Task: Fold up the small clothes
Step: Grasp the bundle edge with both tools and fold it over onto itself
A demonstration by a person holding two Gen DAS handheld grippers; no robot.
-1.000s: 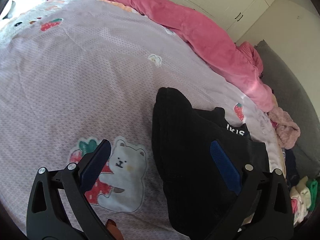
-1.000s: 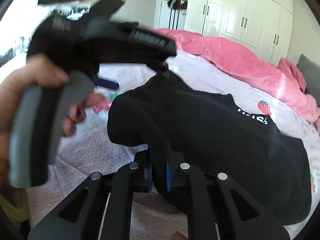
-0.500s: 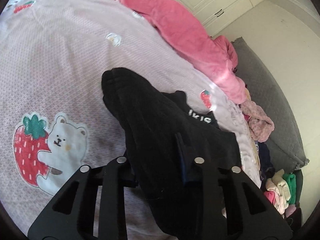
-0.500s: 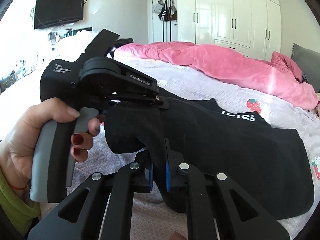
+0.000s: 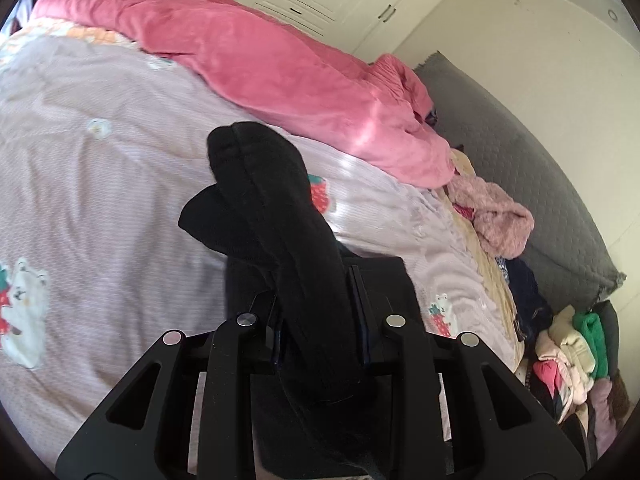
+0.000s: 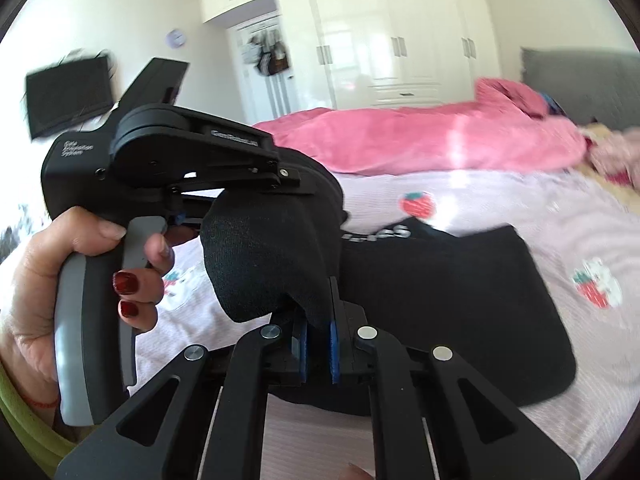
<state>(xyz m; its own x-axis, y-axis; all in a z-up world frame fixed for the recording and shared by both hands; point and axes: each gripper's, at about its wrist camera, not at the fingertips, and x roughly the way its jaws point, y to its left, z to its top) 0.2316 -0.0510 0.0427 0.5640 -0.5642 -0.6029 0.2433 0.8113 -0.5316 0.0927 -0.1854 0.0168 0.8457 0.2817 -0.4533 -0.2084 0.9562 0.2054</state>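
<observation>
The left gripper (image 5: 318,320) has its two jaws closed tight on a thick fold of the black garment (image 5: 280,216). The cloth rises between the jaws and ends in a rounded tip above the bed. The right gripper (image 6: 316,350) is closed too, and its blue pads (image 6: 334,350) pinch another edge of the same garment (image 6: 440,300). So both grippers hold this one piece, near to each other, and the gripped part is lifted up.

The rest of the garment lies flat on the bedsheet (image 5: 100,152), to the right in the right wrist view, with some white letters (image 6: 380,234) on it that are too blurred to read. The sheet is pale pink with strawberry and bear prints.

In the right wrist view the left hand (image 6: 60,280), with dark red nails, is around the grey handle of the left gripper.

A pink blanket (image 5: 260,64) lies behind the garment, along the far side of the bed. A pile of clothes (image 5: 568,344) is at the right, beside the grey headboard (image 5: 520,152).
</observation>
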